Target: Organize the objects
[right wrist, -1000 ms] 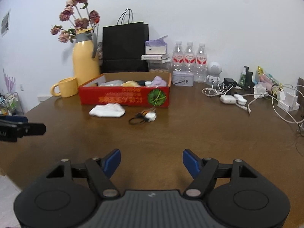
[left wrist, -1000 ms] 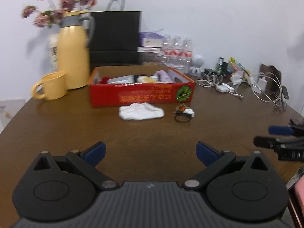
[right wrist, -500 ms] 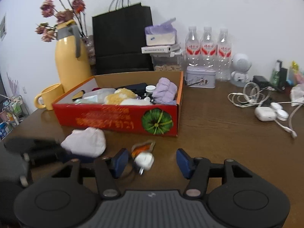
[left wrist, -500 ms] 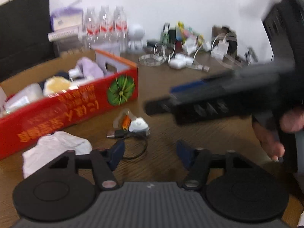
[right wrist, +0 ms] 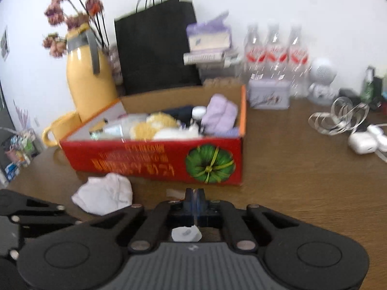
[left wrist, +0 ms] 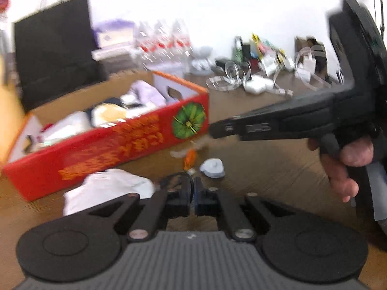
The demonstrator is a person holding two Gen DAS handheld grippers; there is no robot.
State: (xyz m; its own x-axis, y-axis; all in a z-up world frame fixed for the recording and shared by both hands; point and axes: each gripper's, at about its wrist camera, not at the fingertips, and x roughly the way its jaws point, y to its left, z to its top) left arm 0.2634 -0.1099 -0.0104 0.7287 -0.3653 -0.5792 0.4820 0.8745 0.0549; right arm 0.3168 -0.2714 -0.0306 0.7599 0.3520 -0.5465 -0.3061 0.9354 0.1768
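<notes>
Left wrist view: the left hand-held gripper (left wrist: 193, 189) has its jaws pressed together just above a black cable (left wrist: 171, 180) on the desk (left wrist: 266, 169), near the white plug (left wrist: 212, 168) and white cloth (left wrist: 108, 191). The right hand-held gripper (right wrist: 193, 199) is also closed; whether it pinches anything I cannot tell. The red box (right wrist: 154, 157) stands just beyond

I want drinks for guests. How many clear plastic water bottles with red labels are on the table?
3, in a row against the wall behind the red cardboard box: left bottle, middle bottle, right bottle. More may be hidden behind the black paper bag.
</notes>
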